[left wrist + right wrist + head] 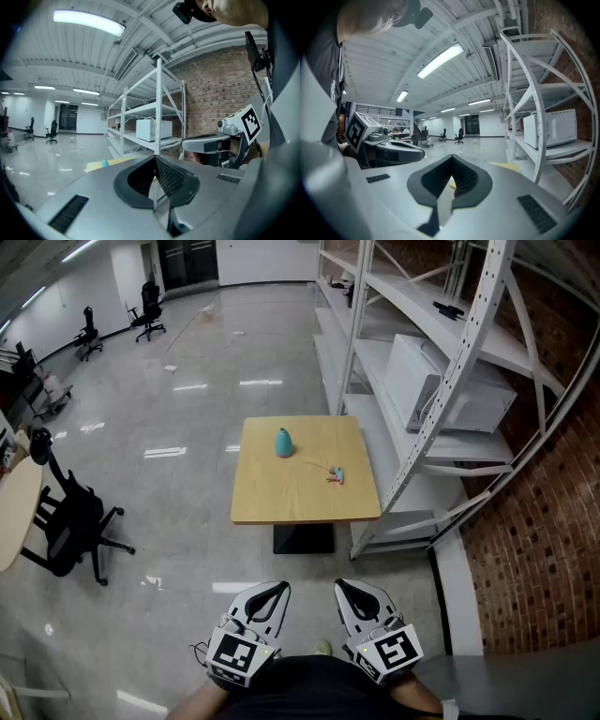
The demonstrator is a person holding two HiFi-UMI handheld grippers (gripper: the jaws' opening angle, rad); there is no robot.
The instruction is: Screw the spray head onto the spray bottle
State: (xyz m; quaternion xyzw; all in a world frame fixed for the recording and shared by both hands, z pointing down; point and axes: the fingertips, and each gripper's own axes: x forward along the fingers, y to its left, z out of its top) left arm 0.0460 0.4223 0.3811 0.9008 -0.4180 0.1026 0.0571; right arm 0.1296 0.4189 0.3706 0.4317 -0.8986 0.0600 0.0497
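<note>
A teal spray bottle (pixel 283 442) stands upright on the small wooden table (pixel 281 498), left of its middle. To its right lies the spray head (pixel 335 474), red and teal, with a thin tube running off toward the bottle. Both grippers hang close to my body, well short of the table: the left gripper (pixel 277 588) and the right gripper (pixel 343 586) are shut with nothing between their jaws. In the left gripper view the left gripper (pixel 155 159) points at the table, where the bottle (pixel 104 162) shows small. The right gripper (pixel 451 159) faces the same way.
A white metal shelf rack (pixel 441 362) with a microwave (pixel 445 385) stands right of the table, against a brick wall. A black office chair (pixel 70 521) and a round table's edge (pixel 14 512) are at the left. Glossy floor lies between me and the table.
</note>
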